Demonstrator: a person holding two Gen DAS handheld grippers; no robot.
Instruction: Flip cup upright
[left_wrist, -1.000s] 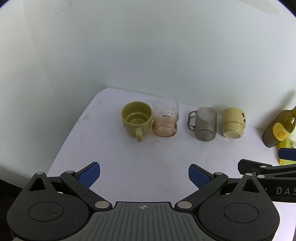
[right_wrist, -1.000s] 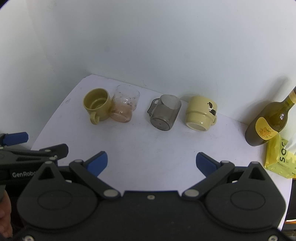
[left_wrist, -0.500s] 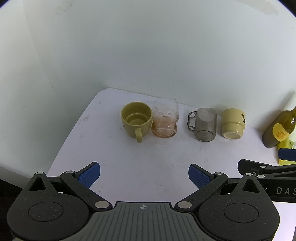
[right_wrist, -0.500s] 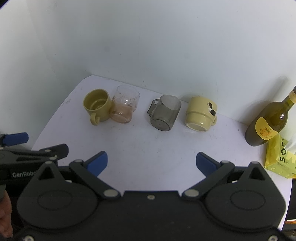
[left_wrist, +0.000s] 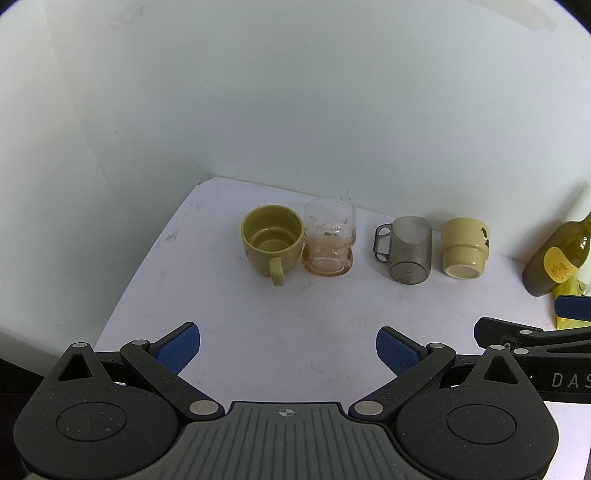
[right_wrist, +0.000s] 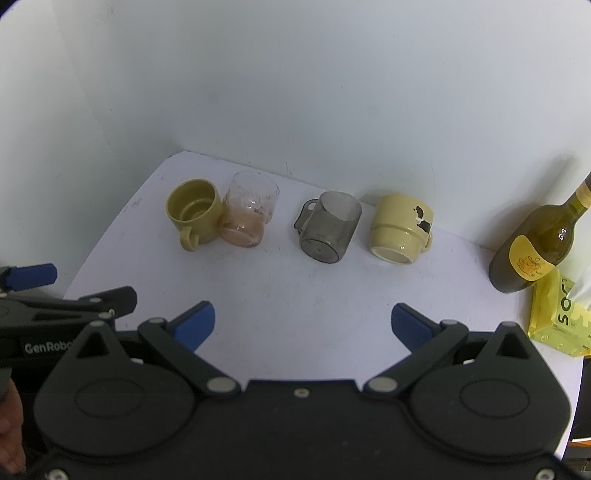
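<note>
— four cups are sitting in a row near the back wall. which ones are lying the wrong way?
— two of them. the smoky grey cup (left_wrist: 408, 251) (right_wrist: 328, 230) and the cream mug (left_wrist: 463, 246) (right_wrist: 400, 229) are both resting upside down, bases facing up, on the right half of the row. they are standing just beside each other, not touching.
— and the other pair?
— the olive mug (left_wrist: 271, 240) (right_wrist: 194, 214) is standing upright with its handle pointing toward the cameras, and the clear glass (left_wrist: 329, 242) (right_wrist: 249, 216) is touching its right side, also mouth up, with an orange tint at its bottom.
— where are the grippers hanging?
— the left gripper (left_wrist: 288, 349) (right_wrist: 29, 276) and the right gripper (right_wrist: 303, 321) (left_wrist: 570, 306) are both hovering over the near part of the white table (left_wrist: 317, 314) (right_wrist: 332, 291), well apart from the cups. both are showing their blue pads spread wide, holding nothing.
— anything sitting off to the side?
— a green bottle (left_wrist: 557, 258) (right_wrist: 535, 243) with a yellow label is standing at the right, and a yellow packet (right_wrist: 557, 314) is lying just in front of it.
</note>
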